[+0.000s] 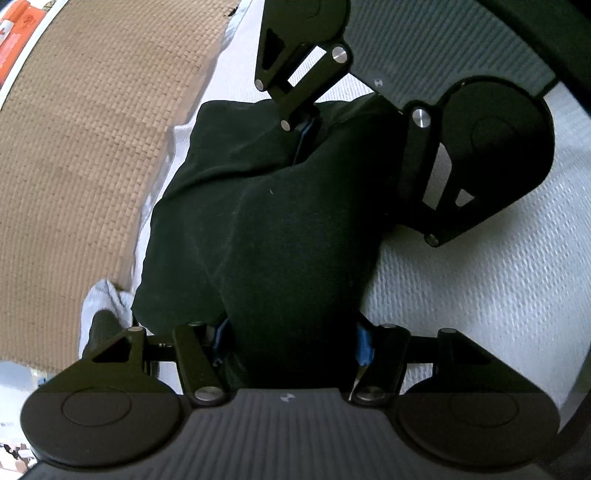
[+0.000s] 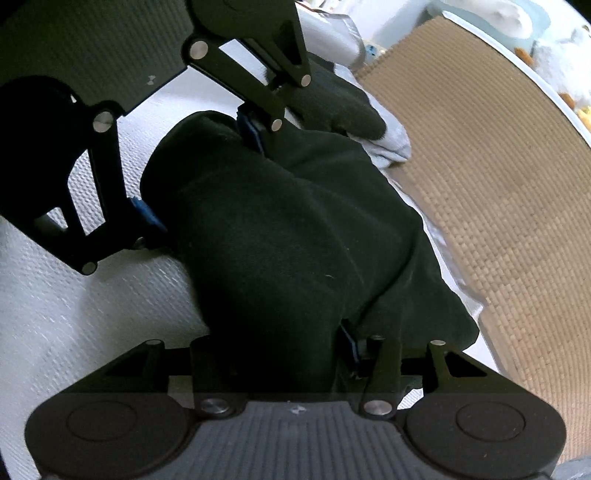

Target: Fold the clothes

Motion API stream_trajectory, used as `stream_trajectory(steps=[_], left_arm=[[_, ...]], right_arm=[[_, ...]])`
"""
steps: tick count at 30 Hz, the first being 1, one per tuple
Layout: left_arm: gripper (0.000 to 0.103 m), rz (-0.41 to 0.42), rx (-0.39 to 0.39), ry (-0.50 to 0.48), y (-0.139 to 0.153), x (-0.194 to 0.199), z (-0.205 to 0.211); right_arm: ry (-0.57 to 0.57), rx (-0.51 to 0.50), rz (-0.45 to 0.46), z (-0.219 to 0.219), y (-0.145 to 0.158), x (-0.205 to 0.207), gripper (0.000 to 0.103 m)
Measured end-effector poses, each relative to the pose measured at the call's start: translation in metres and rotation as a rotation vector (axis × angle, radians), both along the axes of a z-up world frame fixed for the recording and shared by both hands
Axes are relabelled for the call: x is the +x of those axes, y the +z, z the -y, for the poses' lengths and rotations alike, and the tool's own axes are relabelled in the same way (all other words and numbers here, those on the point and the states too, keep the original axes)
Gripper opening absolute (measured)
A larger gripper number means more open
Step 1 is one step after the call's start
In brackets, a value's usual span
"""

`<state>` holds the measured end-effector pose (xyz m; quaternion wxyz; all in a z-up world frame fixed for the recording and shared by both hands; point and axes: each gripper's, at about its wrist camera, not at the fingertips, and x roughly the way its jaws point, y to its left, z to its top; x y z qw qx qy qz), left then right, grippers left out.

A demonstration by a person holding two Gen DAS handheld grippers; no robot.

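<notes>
A black garment lies bunched on a white textured sheet. In the left wrist view my left gripper is at the bottom, its blue pads pressed on either side of a thick fold of the cloth. My right gripper faces it from the top and bites the opposite end. The right wrist view mirrors this: the right gripper holds the near end of the black garment, and the left gripper clamps the far end. Both inner pad faces are hidden by cloth.
A brown woven mat runs beside the sheet. A grey garment lies at the sheet's edge with another dark piece on it. Orange packaging and pale soft items sit beyond the mat.
</notes>
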<state>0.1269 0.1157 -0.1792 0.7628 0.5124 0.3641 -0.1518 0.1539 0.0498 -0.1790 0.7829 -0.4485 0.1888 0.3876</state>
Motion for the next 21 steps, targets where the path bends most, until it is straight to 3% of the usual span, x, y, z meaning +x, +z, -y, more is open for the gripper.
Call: stream_trajectory(steps=[21], left_arm=[[0.065, -0.005, 0.026, 0.121, 0.001, -0.051, -0.066]], right_arm=[[0.127, 0.009, 0.009, -0.077, 0.001, -0.048, 0.051]])
